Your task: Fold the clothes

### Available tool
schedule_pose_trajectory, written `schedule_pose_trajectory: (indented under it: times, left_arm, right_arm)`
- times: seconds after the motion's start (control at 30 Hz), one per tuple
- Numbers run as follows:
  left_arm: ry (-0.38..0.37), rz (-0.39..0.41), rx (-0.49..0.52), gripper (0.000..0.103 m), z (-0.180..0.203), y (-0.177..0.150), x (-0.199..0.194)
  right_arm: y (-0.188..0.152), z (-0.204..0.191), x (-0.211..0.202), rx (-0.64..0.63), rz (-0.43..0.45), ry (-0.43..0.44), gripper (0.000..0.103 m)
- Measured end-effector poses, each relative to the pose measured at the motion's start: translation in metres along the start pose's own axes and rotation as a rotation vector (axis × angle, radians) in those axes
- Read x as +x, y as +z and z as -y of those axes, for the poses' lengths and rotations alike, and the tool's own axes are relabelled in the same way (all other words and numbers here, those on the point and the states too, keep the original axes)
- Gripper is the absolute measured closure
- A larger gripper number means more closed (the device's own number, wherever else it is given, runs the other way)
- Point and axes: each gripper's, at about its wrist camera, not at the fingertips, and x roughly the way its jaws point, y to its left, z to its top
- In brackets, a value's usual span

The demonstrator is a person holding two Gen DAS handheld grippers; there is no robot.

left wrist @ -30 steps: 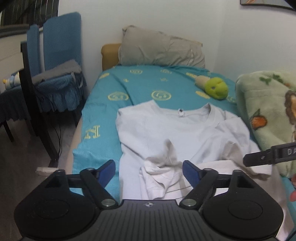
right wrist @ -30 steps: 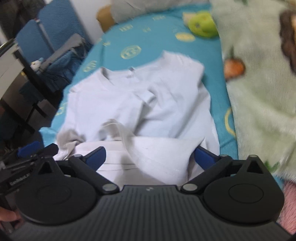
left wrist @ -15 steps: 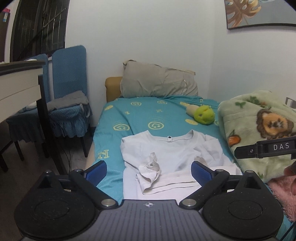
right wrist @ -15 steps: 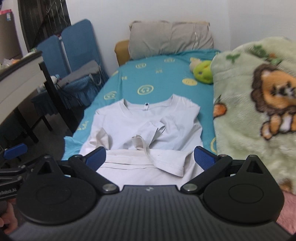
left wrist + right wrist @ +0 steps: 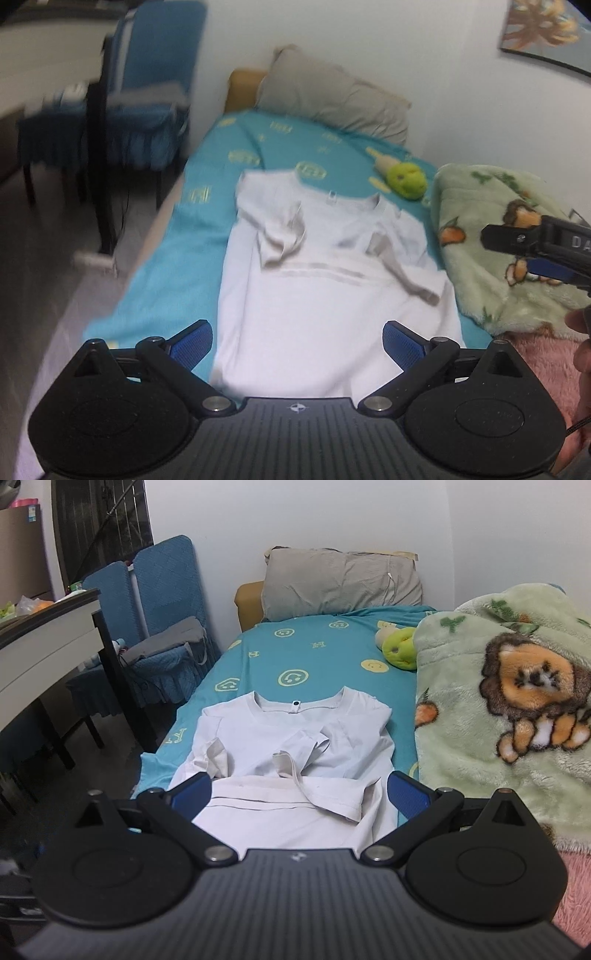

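A white long-sleeved shirt lies flat on the teal bed sheet, collar toward the pillow, both sleeves folded in across the chest. It also shows in the right wrist view. My left gripper is open and empty, held above the shirt's lower hem. My right gripper is open and empty, back from the shirt's near part. The right gripper also shows at the right edge of the left wrist view.
A grey pillow lies at the head of the bed. A green plush toy and a green lion blanket lie along the right side. Blue chairs and a white desk stand left of the bed. A pink fluffy cloth lies near right.
Both grippers have pulled back and up from the shirt, open and empty. The left view has since tilted down and swung over the shirt, which now lies with sleeves folded in.
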Motion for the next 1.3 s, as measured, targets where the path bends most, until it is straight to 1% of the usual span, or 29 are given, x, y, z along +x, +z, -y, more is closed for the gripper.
schedule_pose_trajectory:
  times: [0.13, 0.3, 0.4, 0.43, 0.47, 0.5, 0.53, 0.57, 0.6, 0.67, 0.7, 0.77, 0.83, 0.9, 0.93, 0.97, 1.07, 1.13, 1.2, 1.3]
  left_arm:
    - [-0.010, -0.079, -0.092, 0.004, -0.016, -0.003, 0.012]
    - [-0.070, -0.203, -0.287, 0.005, -0.038, -0.005, 0.040]
    - [-0.162, -0.263, -0.447, 0.006, -0.054, -0.010, 0.057]
    - [-0.179, -0.278, -0.485, 0.008, -0.058, -0.012, 0.062]
    - [-0.180, -0.284, -0.511, 0.011, -0.060, -0.014, 0.066]
    - [-0.182, -0.278, -0.530, 0.011, -0.062, -0.015, 0.068]
    - [-0.179, -0.267, -0.540, 0.013, -0.064, -0.016, 0.068]
    - [-0.173, -0.255, -0.546, 0.020, -0.065, -0.015, 0.069]
    - [-0.167, -0.244, -0.553, 0.022, -0.066, -0.015, 0.069]
    - [-0.152, -0.227, -0.559, 0.034, -0.068, -0.016, 0.068]
    - [-0.145, -0.219, -0.561, 0.038, -0.068, -0.016, 0.068]
    - [-0.124, -0.212, -0.572, 0.056, -0.070, -0.017, 0.068]
    - [-0.114, -0.206, -0.590, 0.065, -0.073, -0.018, 0.068]
    - [-0.110, -0.199, -0.600, 0.071, -0.075, -0.018, 0.067]
    - [-0.109, -0.190, -0.598, 0.078, -0.074, -0.017, 0.066]
    - [-0.108, -0.178, -0.593, 0.082, -0.073, -0.017, 0.065]
    - [-0.126, -0.124, -0.587, 0.088, -0.070, -0.014, 0.058]
    - [-0.165, -0.065, -0.599, 0.089, -0.070, -0.011, 0.051]
    - [-0.201, -0.012, -0.595, 0.090, -0.067, -0.007, 0.044]
    - [-0.254, 0.066, -0.583, 0.090, -0.063, -0.002, 0.034]
  right_arm:
    - [-0.001, 0.003, 0.006, 0.021, -0.014, -0.005, 0.000]
    - [-0.002, 0.007, 0.012, 0.049, -0.038, -0.010, 0.000]
    - [-0.003, 0.010, 0.015, 0.066, -0.054, -0.020, 0.000]
    - [-0.004, 0.012, 0.016, 0.076, -0.059, -0.024, 0.000]
    - [-0.004, 0.015, 0.016, 0.095, -0.063, -0.024, 0.000]
    - [-0.004, 0.018, 0.015, 0.118, -0.068, -0.023, 0.000]
    - [-0.005, 0.021, 0.016, 0.148, -0.078, -0.018, 0.000]
    - [-0.006, 0.025, 0.016, 0.182, -0.090, -0.012, 0.000]
    - [-0.007, 0.028, 0.016, 0.216, -0.102, -0.006, 0.000]
    - [-0.011, 0.038, 0.019, 0.312, -0.137, 0.026, 0.000]
    - [-0.015, 0.042, 0.020, 0.370, -0.161, 0.049, 0.000]
    - [-0.025, 0.049, 0.024, 0.497, -0.220, 0.107, 0.000]
    - [-0.037, 0.052, 0.028, 0.623, -0.278, 0.188, 0.000]
    - [-0.052, 0.047, 0.035, 0.727, -0.342, 0.281, 0.000]
    - [-0.060, 0.043, 0.038, 0.777, -0.381, 0.321, 0.000]
    - [-0.069, 0.039, 0.042, 0.825, -0.421, 0.351, 0.000]
    - [-0.089, 0.029, 0.048, 0.924, -0.487, 0.360, 0.001]
    - [-0.102, 0.024, 0.052, 0.987, -0.526, 0.361, 0.001]
    - [-0.110, 0.025, 0.052, 1.040, -0.524, 0.334, 0.001]
    - [-0.114, 0.037, 0.051, 1.076, -0.485, 0.262, 0.001]
